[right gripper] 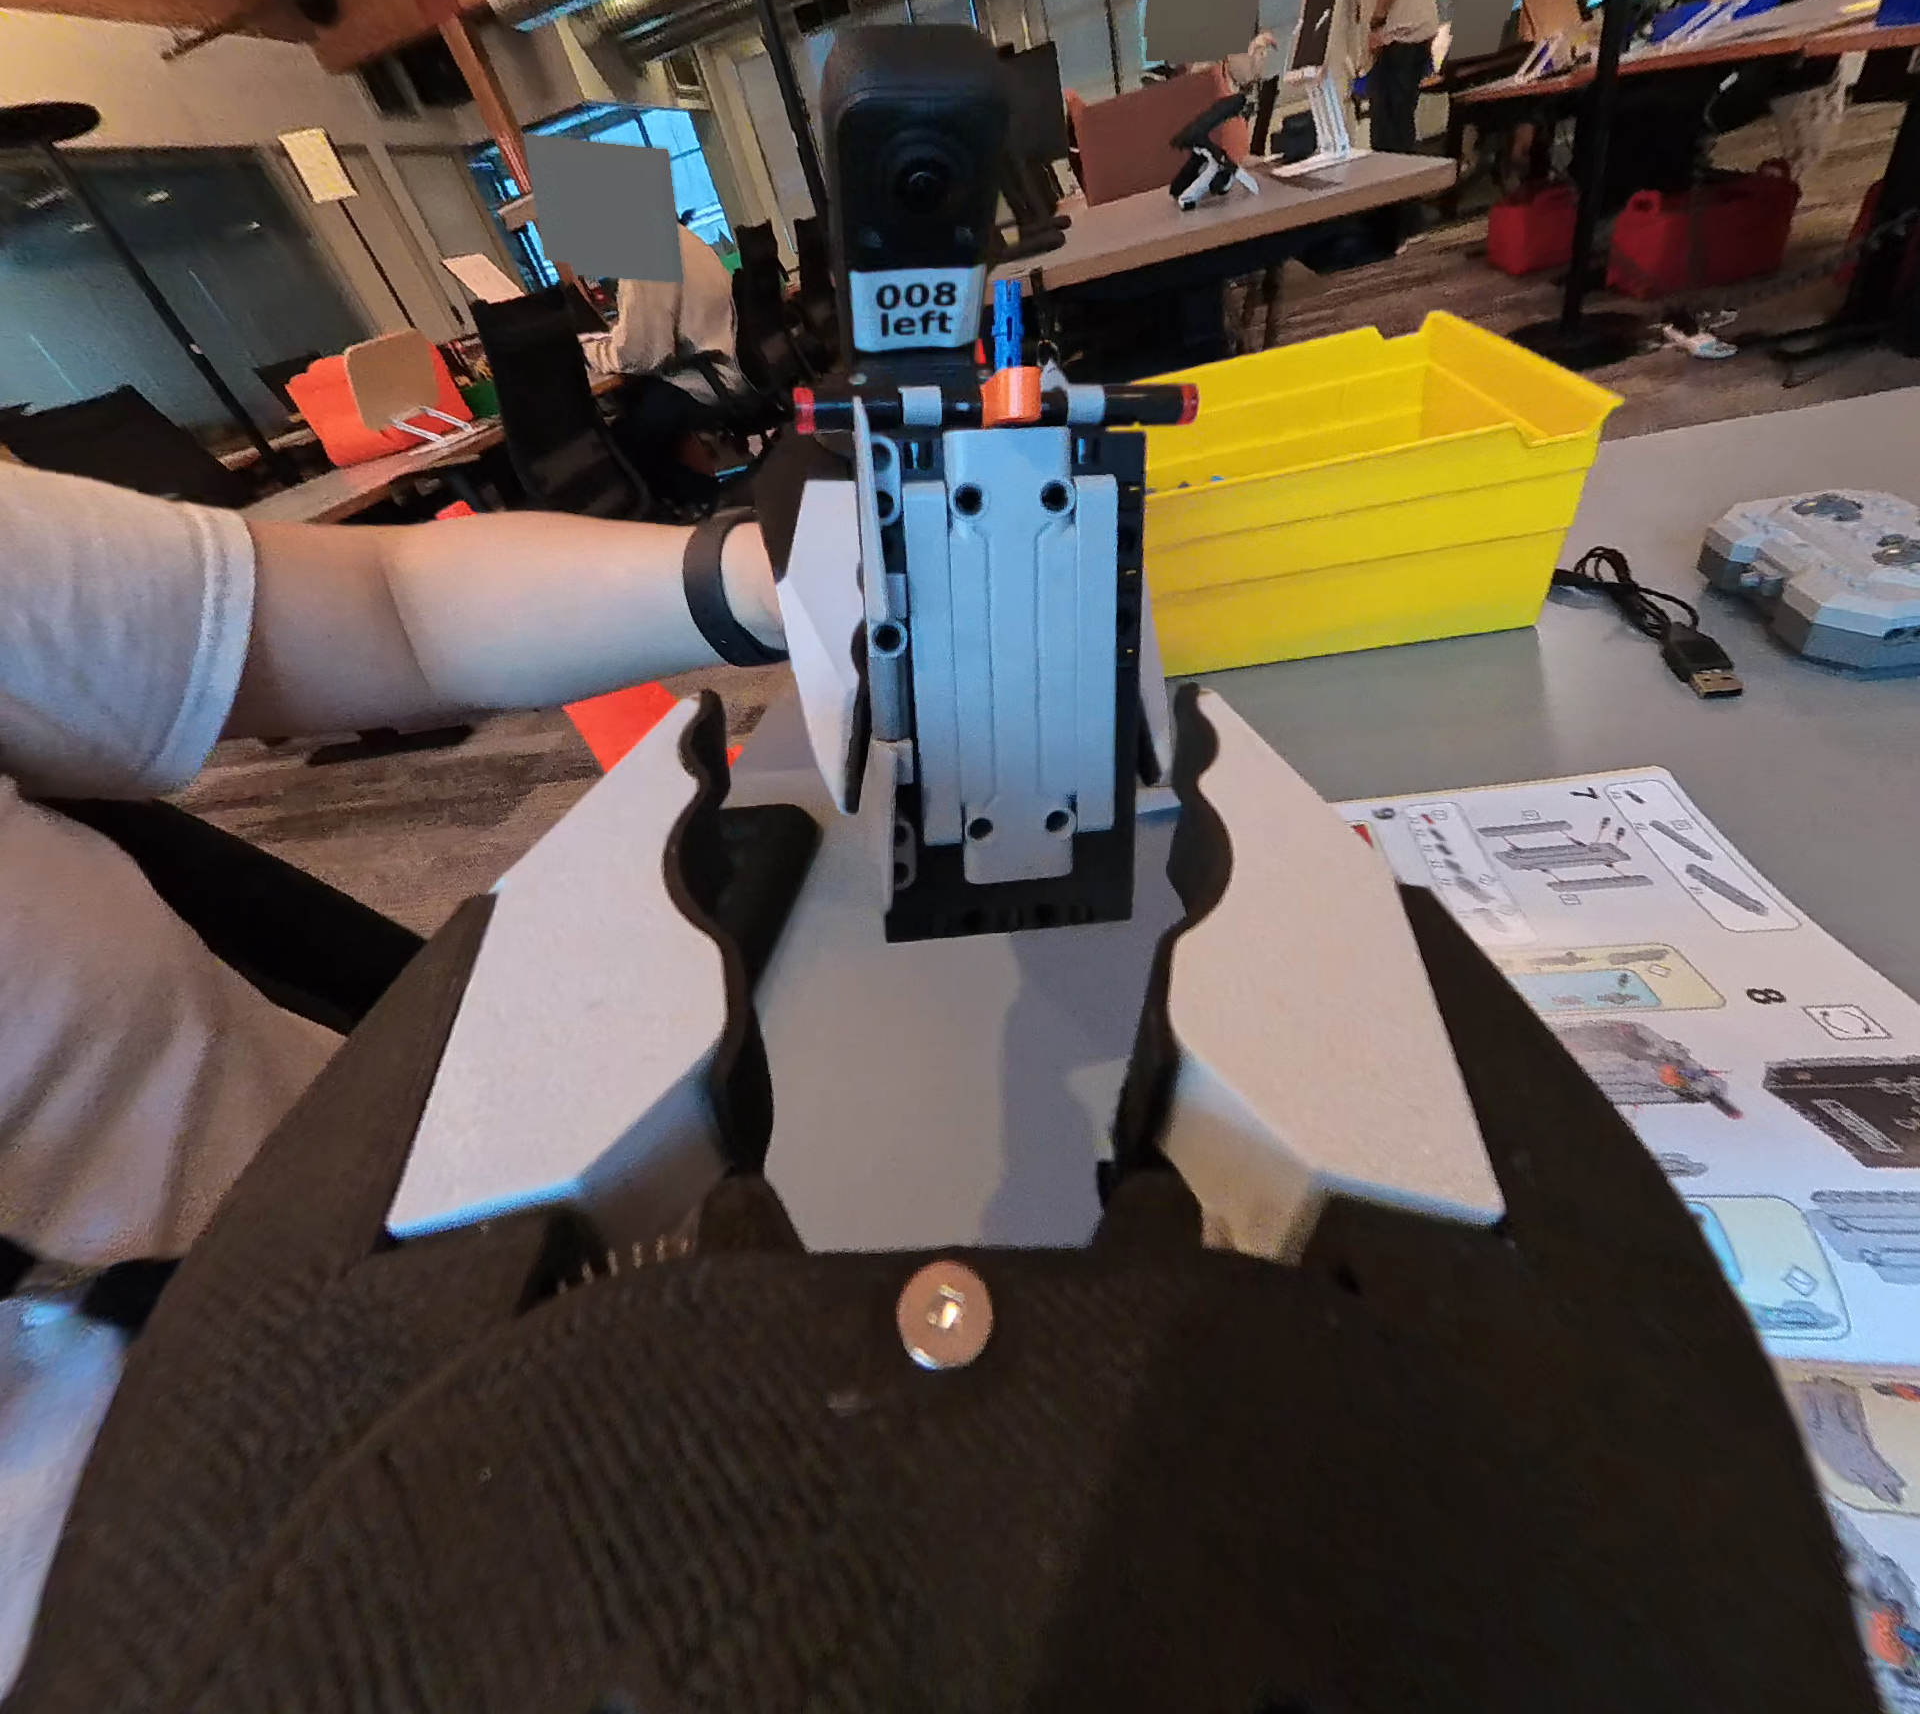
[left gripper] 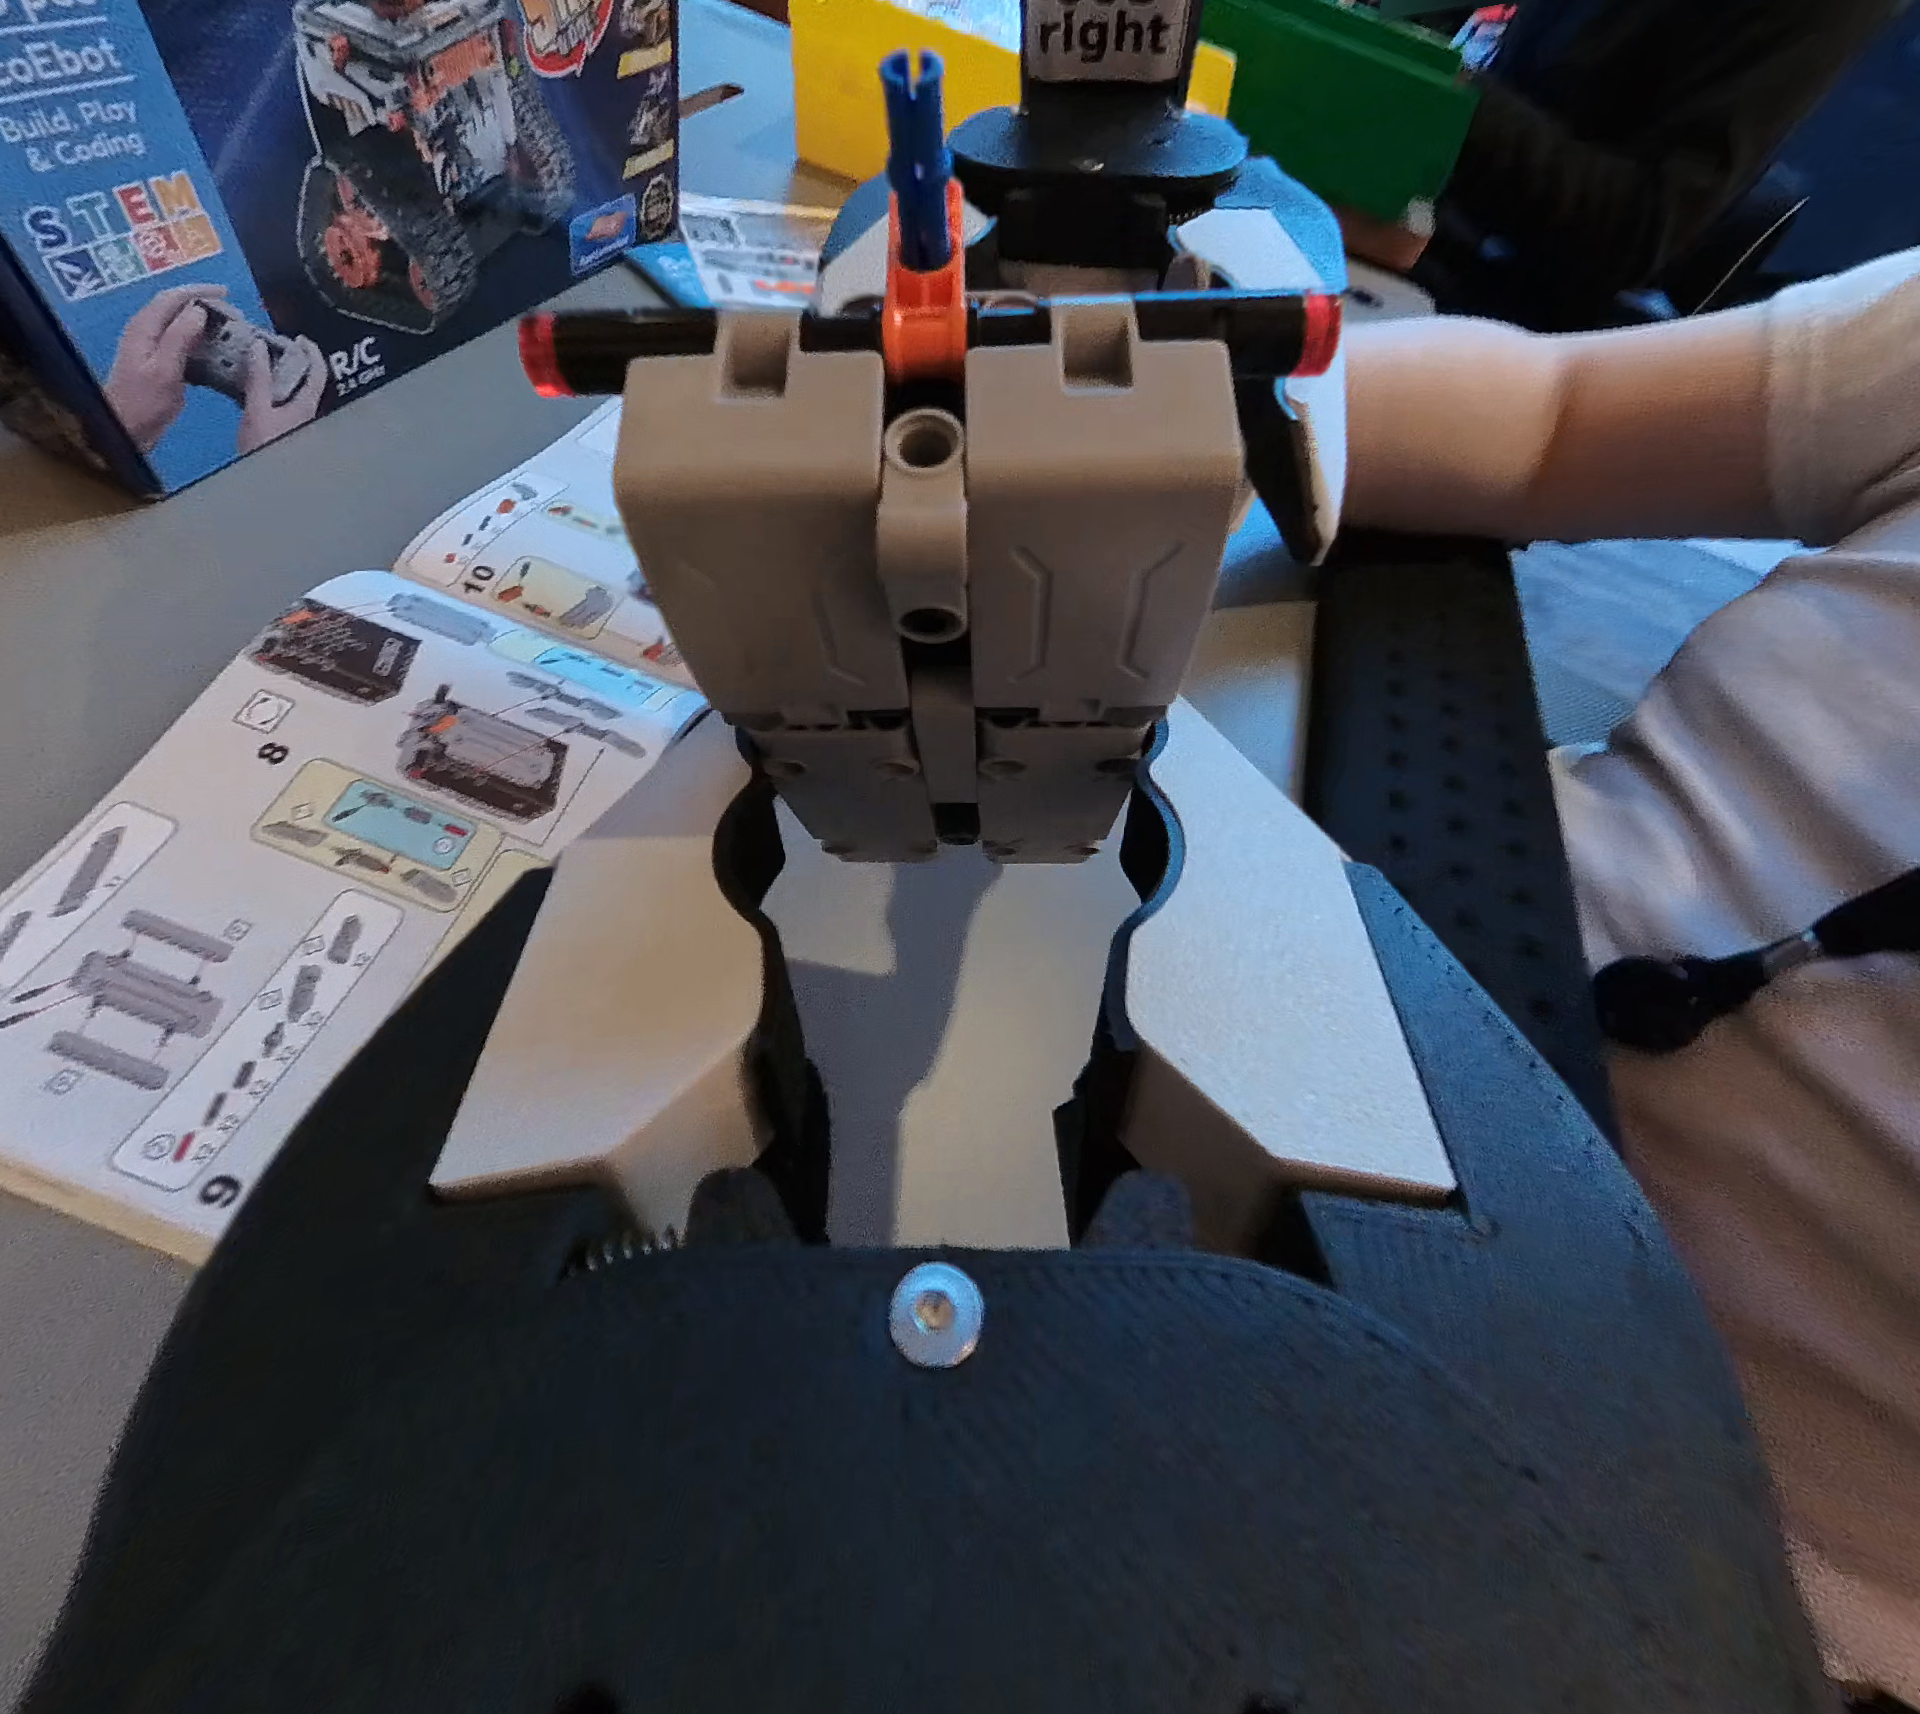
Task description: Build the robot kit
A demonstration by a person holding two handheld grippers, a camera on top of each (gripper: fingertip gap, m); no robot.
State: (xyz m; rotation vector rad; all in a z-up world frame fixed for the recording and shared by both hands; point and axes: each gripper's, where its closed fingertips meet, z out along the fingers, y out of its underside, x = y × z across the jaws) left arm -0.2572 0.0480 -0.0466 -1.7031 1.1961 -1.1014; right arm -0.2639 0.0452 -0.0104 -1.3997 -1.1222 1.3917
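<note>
A grey motor-block assembly (left gripper: 925, 552) stands upright between the two grippers. A black axle with red ends (left gripper: 613, 345) crosses its top, with an orange connector (left gripper: 923, 314) and a blue pin (left gripper: 916, 137) on it. My left gripper (left gripper: 945, 797) is shut on the assembly's lower end. In the right wrist view the assembly (right gripper: 1008, 656) shows its grey and black face. My right gripper (right gripper: 945, 729) straddles it with the jaws apart; a gap shows on the left side, where a left gripper finger (right gripper: 821, 625) sits.
A blue toy box (left gripper: 312, 106) stands at the left. An open instruction booklet (left gripper: 312, 833) (right gripper: 1662, 989) lies on the grey table. A yellow bin (right gripper: 1351, 501), a USB cable (right gripper: 1662, 625) and a grey built part (right gripper: 1829, 573) sit behind. A person's forearm (right gripper: 468, 594) reaches in. My left and right fingertips are right by each other.
</note>
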